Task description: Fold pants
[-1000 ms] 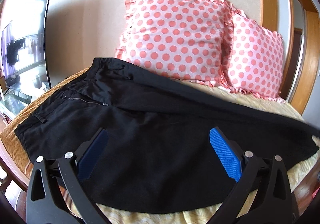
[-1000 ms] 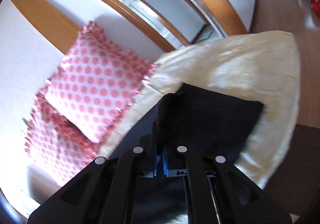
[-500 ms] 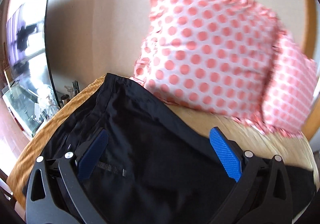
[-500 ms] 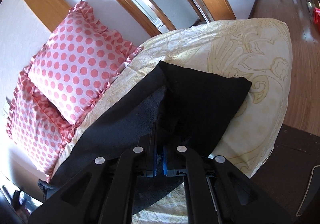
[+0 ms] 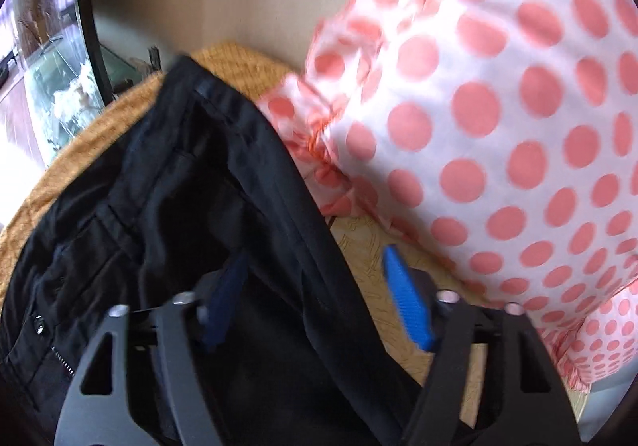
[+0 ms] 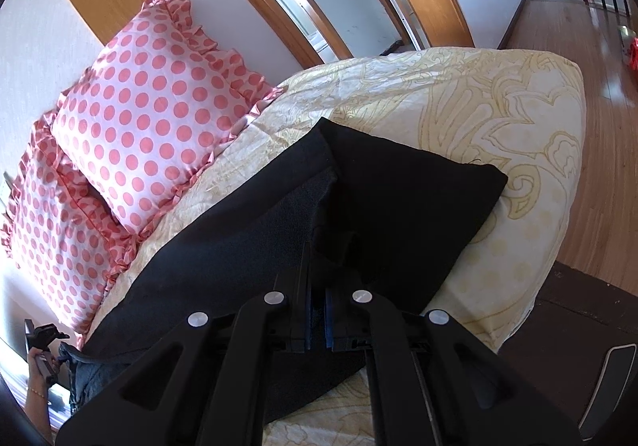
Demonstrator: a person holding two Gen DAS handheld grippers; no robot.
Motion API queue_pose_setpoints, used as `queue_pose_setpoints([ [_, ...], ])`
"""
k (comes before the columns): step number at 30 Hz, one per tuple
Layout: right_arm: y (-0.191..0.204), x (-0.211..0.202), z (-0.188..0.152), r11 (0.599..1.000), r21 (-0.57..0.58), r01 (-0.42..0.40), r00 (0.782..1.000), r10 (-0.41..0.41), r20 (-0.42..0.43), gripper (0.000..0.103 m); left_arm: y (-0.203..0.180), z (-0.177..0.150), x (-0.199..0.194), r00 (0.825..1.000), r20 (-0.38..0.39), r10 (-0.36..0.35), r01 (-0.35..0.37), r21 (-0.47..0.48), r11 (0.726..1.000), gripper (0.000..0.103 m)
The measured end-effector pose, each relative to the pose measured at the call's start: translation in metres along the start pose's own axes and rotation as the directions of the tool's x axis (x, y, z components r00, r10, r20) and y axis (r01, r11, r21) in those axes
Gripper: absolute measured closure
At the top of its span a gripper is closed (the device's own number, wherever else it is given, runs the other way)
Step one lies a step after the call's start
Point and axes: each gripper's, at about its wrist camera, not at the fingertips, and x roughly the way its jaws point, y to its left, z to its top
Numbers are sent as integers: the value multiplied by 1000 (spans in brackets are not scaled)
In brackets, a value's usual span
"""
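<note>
Nearest in the right wrist view: right gripper point(image 6: 317, 320) with jaws pressed together on a pinch of black cloth, near the leg-end of the pants point(image 6: 247, 246). Pinned there, probably, to keep the hem end taut and ready to be carried over in a fold. Beyond it, leg cloth spread flat across the cream patterned bedspread point(image 6: 498, 119), one corner doubled over just ahead of the pads. Farther back, two pink polka-dot pillows point(image 6: 151, 107) propped against the wall, clear of the working surface though touching the bedspread edge.

Nearest in the left wrist view: left gripper point(image 5: 315, 306) with jaws closing, the far side edge of the pants up by the waistband running between the blue pads point(image 5: 406, 306), not yet pressed by them. Angled steeply down onto the cloth, apparently to catch that edge so both ends can be lifted together. Waistband with button and zipper lying to the left, on an orange-brown blanket point(image 5: 99, 135). Pillow close on the right, blurred. Beyond, a bare wall and a dark screen's edge point(image 5: 85, 15).
</note>
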Motion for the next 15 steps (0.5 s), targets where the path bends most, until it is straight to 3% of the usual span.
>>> queue_pose_setpoints([
  [2,1,0,0,1000,-7,6,1000,-6,2,99,6,-1,9,999,-37,6,-7,-15,1000,67],
  [3,2,1,0,1000,-11,9,1000,-9,4,99,11,-3,12,998,-52,-28,26,-40,999,88],
  [5,2,1,0,1000,-13,10,1000,-10,5,99,25,-8,9,995,-33,-94,90,-103,991,92],
  [7,2,1,0,1000,-12,7,1000,-7,2,99,33,-13,-1,993,-1,-116,115,-112,987,95],
  [11,1,2,2,1000,1,-6,1000,6,-6,99,45,-25,-43,985,85,-152,157,-61,986,95],
  [15,-1,2,7,1000,13,-25,1000,25,-4,99,71,-52,-112,956,174,-235,240,-4,971,96],
])
